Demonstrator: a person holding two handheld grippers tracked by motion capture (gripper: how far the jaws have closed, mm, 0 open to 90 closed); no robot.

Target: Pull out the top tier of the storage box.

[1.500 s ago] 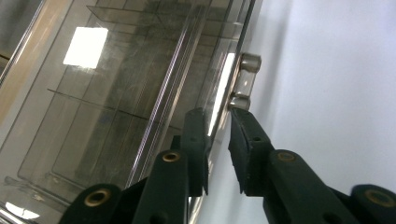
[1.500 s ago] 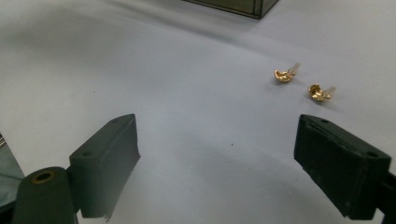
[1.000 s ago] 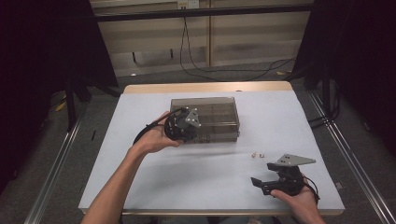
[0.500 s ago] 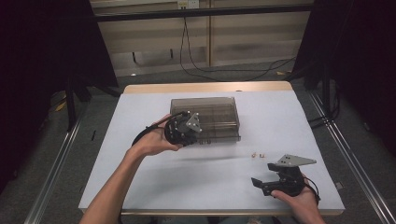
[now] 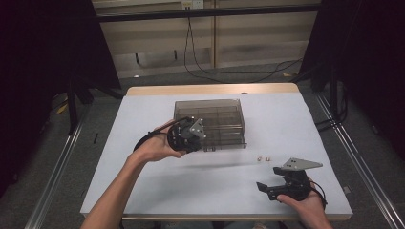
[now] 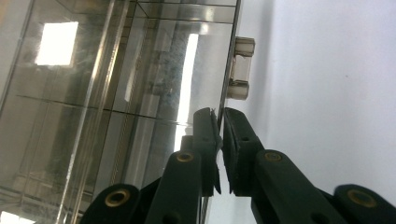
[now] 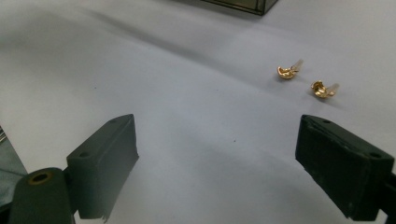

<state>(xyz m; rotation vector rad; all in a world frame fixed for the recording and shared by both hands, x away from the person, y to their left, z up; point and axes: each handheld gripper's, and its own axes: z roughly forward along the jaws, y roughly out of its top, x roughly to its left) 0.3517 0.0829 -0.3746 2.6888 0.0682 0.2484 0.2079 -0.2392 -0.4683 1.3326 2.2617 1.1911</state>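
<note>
Smoky plastic box (image 5: 210, 121) at frame centre: left gripper (image 6: 221, 140) is clamped on its lid edge. Right gripper (image 7: 217, 163), lower right, gapes wide near two gold earrings (image 7: 306, 79).

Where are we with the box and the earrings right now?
Done: the left gripper has pinched the front edge of the clear compartment box's lid beside its latch. In hand: the lid looks closed, not yet lifted. Left: both gold earrings lie loose on the table, ahead of the open right gripper, likely to be picked up next.
</note>
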